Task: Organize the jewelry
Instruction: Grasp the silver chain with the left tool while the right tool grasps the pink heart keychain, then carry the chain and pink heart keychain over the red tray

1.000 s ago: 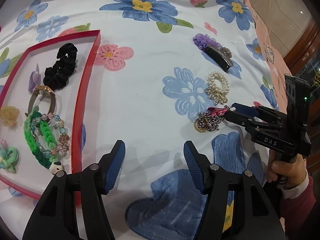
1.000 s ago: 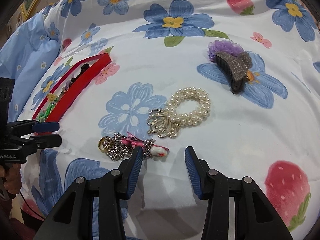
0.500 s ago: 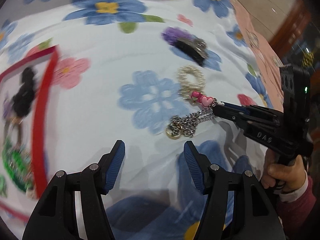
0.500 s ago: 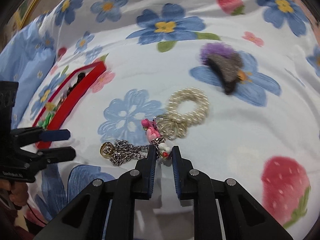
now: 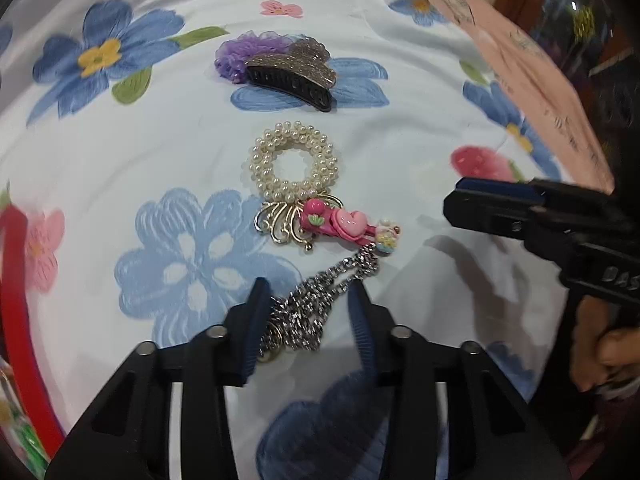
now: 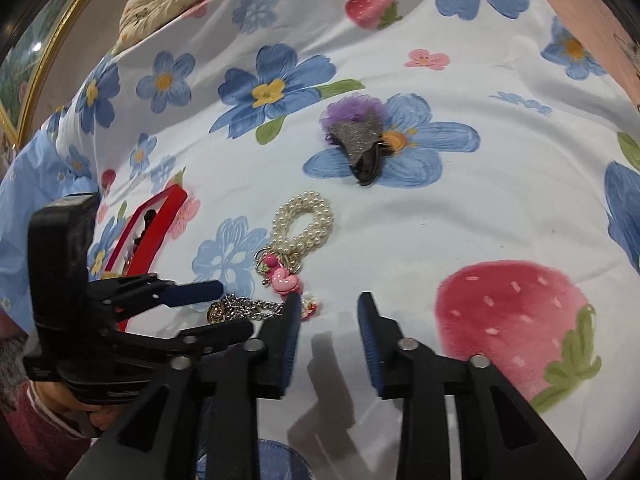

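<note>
One claw clip [image 5: 294, 74], one pearl scrunchie [image 5: 293, 159], one chain [image 5: 316, 304].

Silver chain keychain [image 5: 320, 296] flat beside pearl bracelet [image 5: 292, 160]

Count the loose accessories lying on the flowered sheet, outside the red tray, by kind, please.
Hair claw clip: 1
Purple scrunchie: 1
Pearl hair tie with gold charm: 1
Silver chain with pink charms: 1
Total: 4
</note>
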Tool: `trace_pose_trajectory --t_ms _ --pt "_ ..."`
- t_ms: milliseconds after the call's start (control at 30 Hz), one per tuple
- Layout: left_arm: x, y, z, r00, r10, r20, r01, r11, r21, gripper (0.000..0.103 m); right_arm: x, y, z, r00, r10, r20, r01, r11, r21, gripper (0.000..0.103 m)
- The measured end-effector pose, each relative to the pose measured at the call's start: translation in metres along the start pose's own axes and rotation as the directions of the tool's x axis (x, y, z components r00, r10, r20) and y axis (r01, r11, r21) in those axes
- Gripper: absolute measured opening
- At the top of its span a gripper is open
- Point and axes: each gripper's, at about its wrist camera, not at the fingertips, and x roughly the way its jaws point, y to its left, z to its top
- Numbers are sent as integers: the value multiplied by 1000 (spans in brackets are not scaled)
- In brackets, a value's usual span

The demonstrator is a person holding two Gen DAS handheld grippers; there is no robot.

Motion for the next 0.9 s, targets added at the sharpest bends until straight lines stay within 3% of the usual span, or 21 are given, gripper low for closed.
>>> trace_pose_trajectory --t_ms 33,67,167,400,633,767,900 --pt "2 -1 0 1000 -11 -7 11 1000 11 14 1 -1 0 1000 4 -3 -4 1000 7 34" --pt "3 -1 1 1000 -17 -6 18 1000 14 13 2 -2 0 1000 8 -4 -8 1000 12 34" --pt "-2 0 -1 1000 -11 15 11 1000 13 11 5 0 0 1000 10 -11 -10 1000 4 34" --pt "-37 30 -15 992 -82 97 94 988 -122 10 27 25 0 999 -13 -47 8 995 -102 34" --pt "-73 61 -30 977 -117 178 158 958 -237 10 61 60 -2 991 -114 -75 89 956 -280 34" --pt "-90 75 -41 972 -99 213 158 947 -280 10 61 69 -9 989 -131 -64 104 941 -321 21" --pt "-105 85 -52 968 -81 238 155 939 -309 10 49 73 -11 995 -88 -53 68 954 -291 21"
